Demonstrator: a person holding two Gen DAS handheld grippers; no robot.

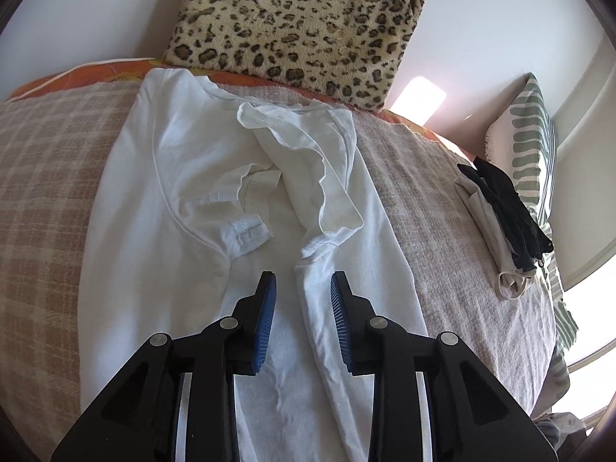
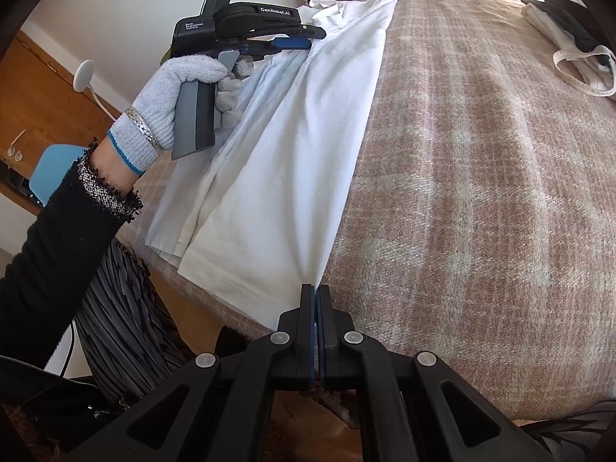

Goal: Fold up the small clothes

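- A white T-shirt (image 1: 200, 177) lies lengthwise on a bed covered by a beige plaid blanket (image 1: 46, 192); this shirt serves as the landmark here.
- The shirt's right side is folded in over its middle, with a short sleeve (image 1: 308, 161) crumpled on top near the collar end.
- The left gripper (image 1: 302, 300) hovers over the shirt's middle, its jaws spread apart with the edge of the folded flap between them; the blue pads (image 1: 265, 327) do not press on the cloth.
- In the right wrist view a gloved hand (image 2: 181, 96) holds that gripper by its handle above the shirt's collar end.
- The right gripper (image 2: 316, 296) sits at the shirt's bottom hem corner, its jaws pressed together and pinching the fabric there, which pulls the folded edge taut.
- A leopard-print cushion (image 1: 300, 19) stands against the wall just beyond the shirt's collar.
- A small pile of folded clothes (image 1: 500, 215), white and black, rests well to the right of the shirt, beside a green-striped pillow (image 1: 535, 134).
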